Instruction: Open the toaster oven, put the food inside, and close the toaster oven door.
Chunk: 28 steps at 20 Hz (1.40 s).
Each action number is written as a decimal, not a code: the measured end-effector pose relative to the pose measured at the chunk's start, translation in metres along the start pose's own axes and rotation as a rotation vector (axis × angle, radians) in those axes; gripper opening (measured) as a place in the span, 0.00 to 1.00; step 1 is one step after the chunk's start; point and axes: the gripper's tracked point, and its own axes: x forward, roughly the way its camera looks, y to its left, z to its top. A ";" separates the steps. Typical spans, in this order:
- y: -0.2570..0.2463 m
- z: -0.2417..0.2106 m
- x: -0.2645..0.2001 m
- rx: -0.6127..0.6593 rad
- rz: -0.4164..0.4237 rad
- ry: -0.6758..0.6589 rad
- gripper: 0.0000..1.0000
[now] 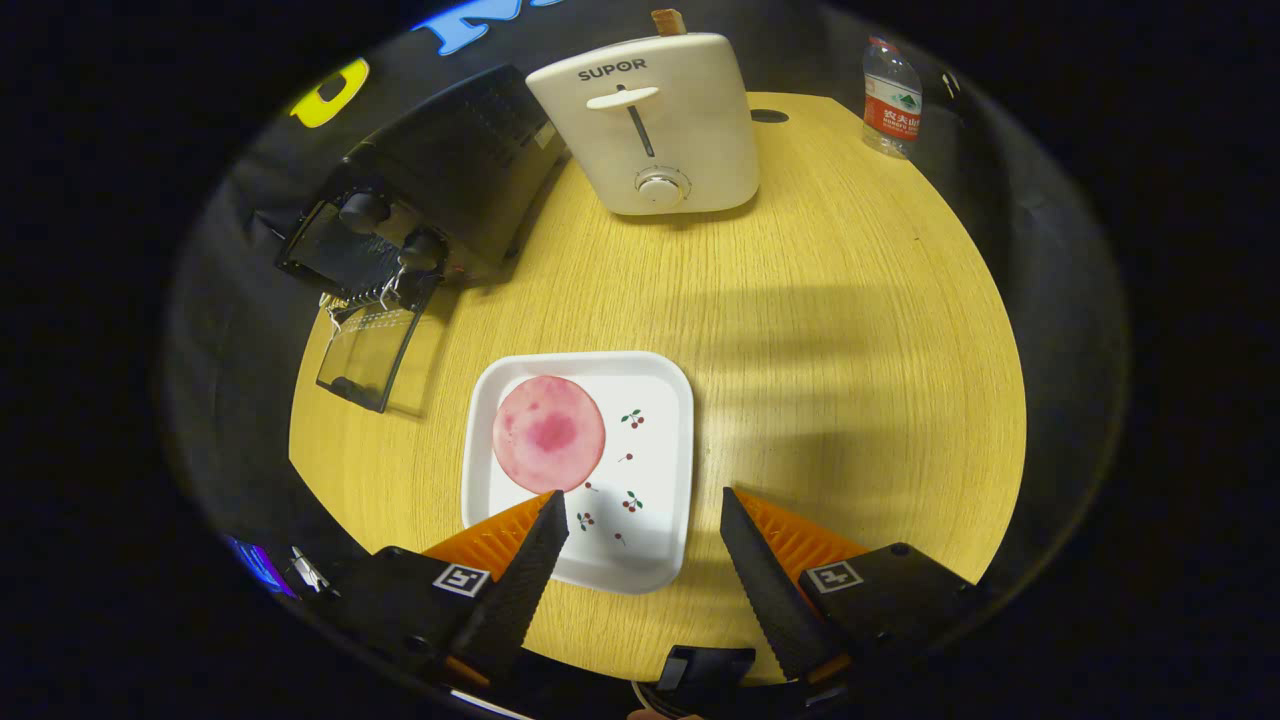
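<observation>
From where I stand, the toaster oven [420, 195] sits at about ten o'clock on the round worktop [850, 380], its glass door [368, 355] already dropped flat toward the white plate [655, 395]. The food, a thin pink round slice [548, 434], lies on the plate's ten o'clock side, just ahead of the left finger's tip. The risk I see is in the pickup: a slice this flat and limp could slide on the glazed plate or fold and slip free on the way over, and the plate itself might skid if nudged. The tongs [640, 505] hang spread wide above the plate's near edge, released, holding nothing and, as far as I can judge, touching nothing.
</observation>
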 end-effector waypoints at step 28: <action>0.004 -0.013 0.011 0.253 -0.054 0.035 0.02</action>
